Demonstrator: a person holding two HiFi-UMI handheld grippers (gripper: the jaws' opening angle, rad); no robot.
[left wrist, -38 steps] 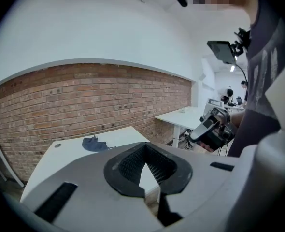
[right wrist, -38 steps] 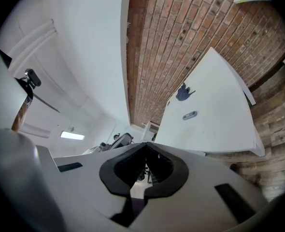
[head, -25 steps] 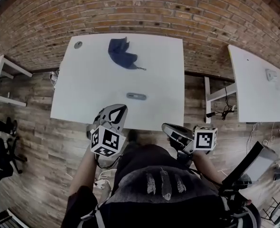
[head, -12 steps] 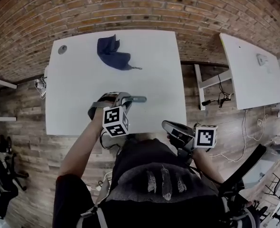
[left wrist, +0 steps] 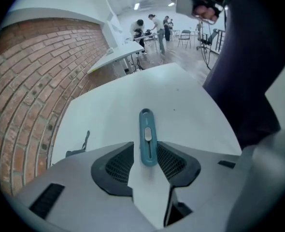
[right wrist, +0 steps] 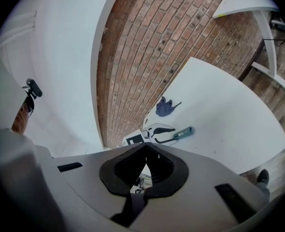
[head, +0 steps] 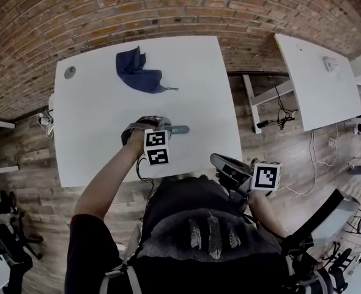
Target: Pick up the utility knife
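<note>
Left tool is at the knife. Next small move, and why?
Probably close the left tool on the utility knife. Its jaws have just been opening and now straddle the knife's near end, which lies flat on the white table in line with the gap; the pads don't seem to press it yet. The right tool is shut, off the table.

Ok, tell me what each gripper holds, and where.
Nothing held: left gripper, jaws just opening, straddles the utility knife near its end without gripping; right gripper shut, empty.

Bare desk [head: 95, 133] surrounds the knife [left wrist: 148, 138] between my left jaws, with the cloth [head: 134, 72] lying well apart.
</note>
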